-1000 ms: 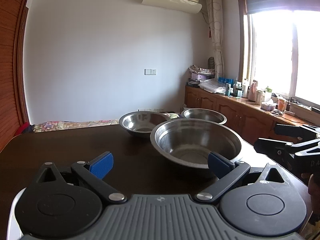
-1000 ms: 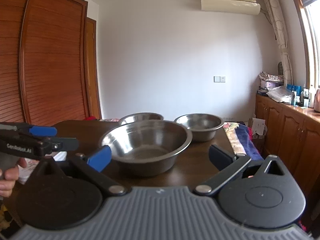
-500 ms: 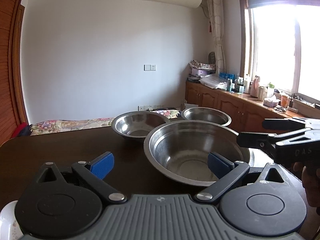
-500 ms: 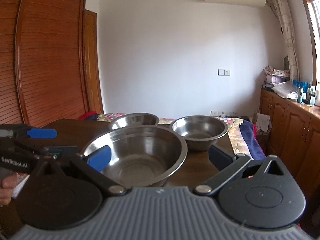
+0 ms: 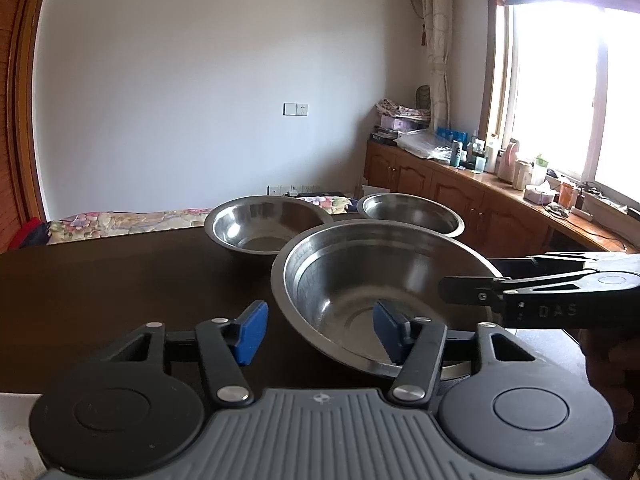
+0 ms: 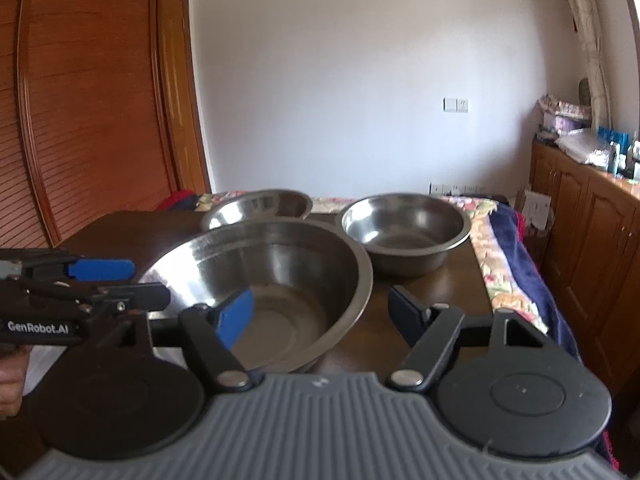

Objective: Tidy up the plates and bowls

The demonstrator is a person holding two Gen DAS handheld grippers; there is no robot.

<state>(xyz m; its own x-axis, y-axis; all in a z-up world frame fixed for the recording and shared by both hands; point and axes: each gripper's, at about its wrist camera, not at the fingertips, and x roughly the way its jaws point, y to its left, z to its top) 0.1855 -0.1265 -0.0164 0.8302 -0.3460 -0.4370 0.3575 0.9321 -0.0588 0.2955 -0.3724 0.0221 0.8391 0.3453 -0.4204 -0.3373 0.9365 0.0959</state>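
Three steel bowls stand on a dark wooden table (image 5: 100, 280). The large bowl (image 5: 380, 280) is nearest; it also shows in the right wrist view (image 6: 272, 280). My left gripper (image 5: 320, 328) is open, its right pad inside the bowl and its left pad outside the rim. My right gripper (image 6: 320, 312) is open, its left pad inside the bowl and its right pad outside. Behind stand a medium bowl (image 5: 264, 224) and a deeper small bowl (image 5: 412, 214), also seen in the right wrist view (image 6: 404, 228).
A bed with a flowered cover (image 5: 120, 220) lies behind the table. Wooden cabinets (image 5: 460, 196) with bottles run along the right wall under a window. A wooden wardrobe (image 6: 80, 120) stands at the left. The table's right edge (image 6: 480, 280) is close to the small bowl.
Both grippers have moved forward and down onto the large bowl, so each now straddles its rim. The bowls have not moved.
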